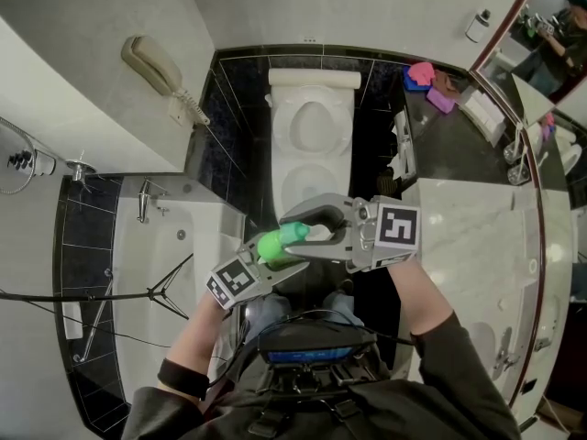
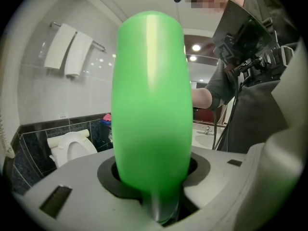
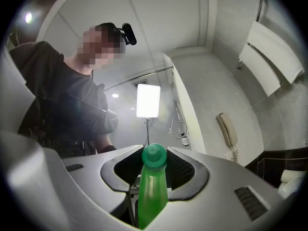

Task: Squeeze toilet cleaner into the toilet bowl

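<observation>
The left claw is clenched round the body of the green bottle, and the right claw grips its cap end. The bottle is held in the air near the front of the toilet bowl. To do this well, keep the body steady, work the cap open, and aim the tip under the rim before squeezing.

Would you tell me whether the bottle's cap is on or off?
On: the darker green cap sits on the neck of the green bottle.

Head view steeply overhead; both gripper views close on bottle
</observation>
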### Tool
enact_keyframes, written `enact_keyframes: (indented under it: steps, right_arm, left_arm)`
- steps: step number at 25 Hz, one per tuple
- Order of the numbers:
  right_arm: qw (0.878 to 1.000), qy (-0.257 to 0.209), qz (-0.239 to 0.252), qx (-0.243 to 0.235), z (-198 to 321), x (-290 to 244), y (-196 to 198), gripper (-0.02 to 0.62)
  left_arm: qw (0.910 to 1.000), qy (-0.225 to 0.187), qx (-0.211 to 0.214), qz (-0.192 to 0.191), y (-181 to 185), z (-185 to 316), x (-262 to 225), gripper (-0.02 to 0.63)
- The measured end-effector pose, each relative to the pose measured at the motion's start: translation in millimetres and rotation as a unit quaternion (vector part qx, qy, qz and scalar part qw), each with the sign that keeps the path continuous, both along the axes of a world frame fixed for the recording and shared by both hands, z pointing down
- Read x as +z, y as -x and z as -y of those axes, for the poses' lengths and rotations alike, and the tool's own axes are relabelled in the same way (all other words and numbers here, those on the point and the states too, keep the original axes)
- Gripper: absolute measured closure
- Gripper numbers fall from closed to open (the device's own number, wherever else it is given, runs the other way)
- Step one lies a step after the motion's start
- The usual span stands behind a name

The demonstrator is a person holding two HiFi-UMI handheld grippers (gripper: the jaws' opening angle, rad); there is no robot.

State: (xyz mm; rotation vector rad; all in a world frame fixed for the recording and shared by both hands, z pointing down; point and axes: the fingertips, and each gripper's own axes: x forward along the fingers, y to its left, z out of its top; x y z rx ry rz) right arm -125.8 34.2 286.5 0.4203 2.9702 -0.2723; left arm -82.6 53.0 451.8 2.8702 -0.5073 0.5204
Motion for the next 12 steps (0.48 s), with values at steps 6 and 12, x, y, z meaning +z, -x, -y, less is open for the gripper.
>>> enact_keyframes:
  steps: [6,12]
  right_arm:
    - [1.000,0.014,-0.003,-0.022,-0.9,3.1,-2.3,0.446]
    - [1.000,0.023,-0.004,-0.018,1.1,5.2,-2.6,0.446]
  left_arm:
    - [0.9998,0.005,0.019,0.001,-4.4,-1.7,1.2,0.411]
    - [0.9999,0.003,0.013,0.009,-3.9,1.2,3.7,0.411]
